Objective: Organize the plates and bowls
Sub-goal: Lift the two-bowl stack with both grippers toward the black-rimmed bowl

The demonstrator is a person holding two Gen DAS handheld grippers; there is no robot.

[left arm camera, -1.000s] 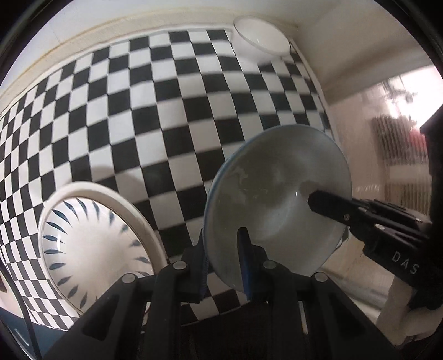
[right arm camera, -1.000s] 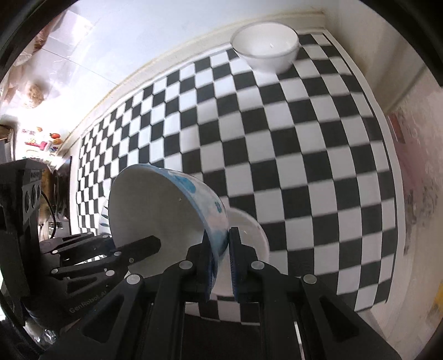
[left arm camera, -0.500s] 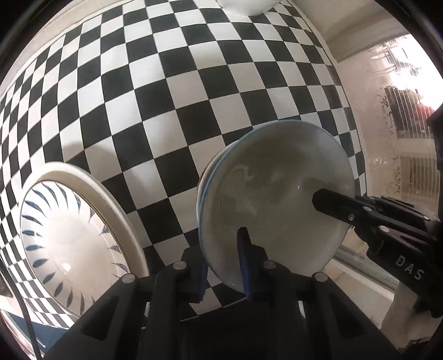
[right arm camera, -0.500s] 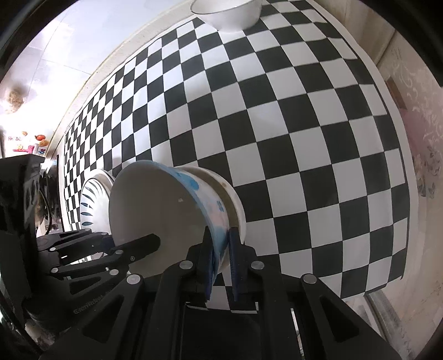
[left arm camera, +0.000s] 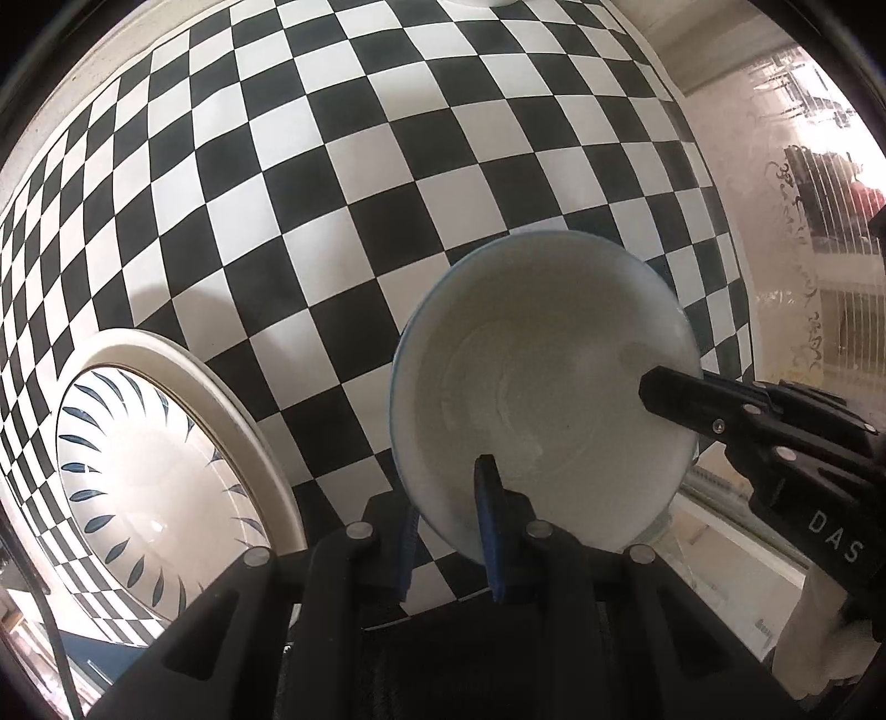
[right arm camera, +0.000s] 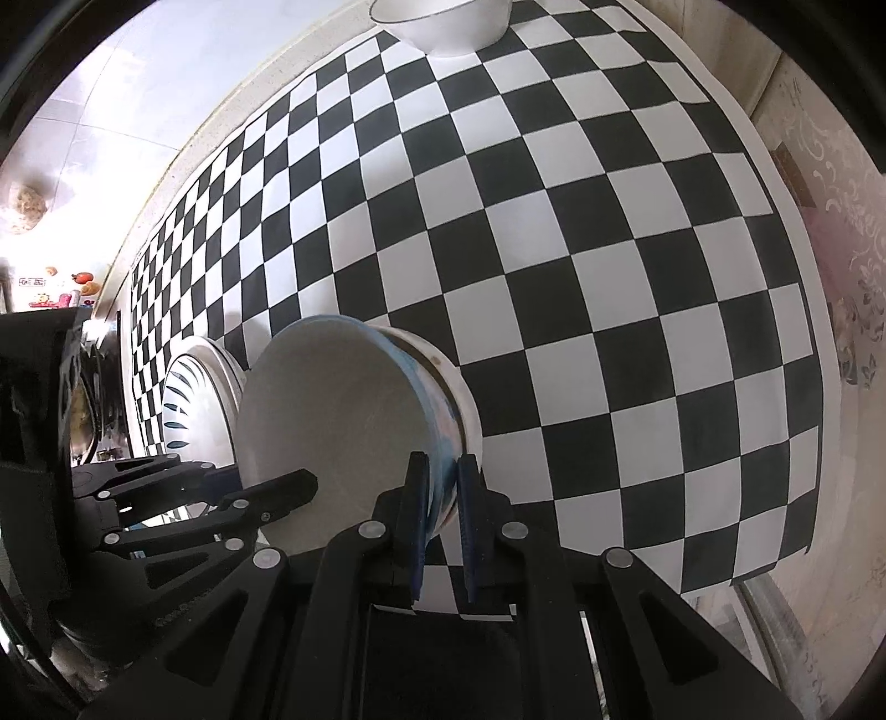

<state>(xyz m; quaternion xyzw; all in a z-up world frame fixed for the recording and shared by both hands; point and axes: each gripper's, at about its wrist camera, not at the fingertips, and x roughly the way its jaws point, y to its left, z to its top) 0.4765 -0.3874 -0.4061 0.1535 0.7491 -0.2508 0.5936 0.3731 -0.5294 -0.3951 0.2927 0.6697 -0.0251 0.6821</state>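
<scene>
A blue-patterned white bowl (left arm camera: pixel 542 387) (right arm camera: pixel 343 421) is held by both grippers, nested into a plain white bowl (right arm camera: pixel 468 410) on the checkered cloth. My left gripper (left arm camera: pixel 451 531) is shut on the bowl's near rim, and it also shows in the right wrist view (right arm camera: pixel 266 493). My right gripper (right arm camera: pixel 443 498) is shut on the opposite rim, and its fingers (left arm camera: pixel 698 404) reach in from the right in the left wrist view. A white plate with blue leaf marks (left arm camera: pixel 160 465) (right arm camera: pixel 188 404) lies just left of the bowls.
Another white bowl (right arm camera: pixel 443 22) stands at the far edge of the checkered cloth (left arm camera: pixel 354 183) (right arm camera: pixel 581 277). The cloth's right edge (right arm camera: pixel 797 266) borders a patterned surface. Dark objects stand at the far left (right arm camera: pixel 33 387).
Both grippers have carried the blue-patterned bowl down and forward onto the plain white bowl, which now sits around its base. Both grips stay shut.
</scene>
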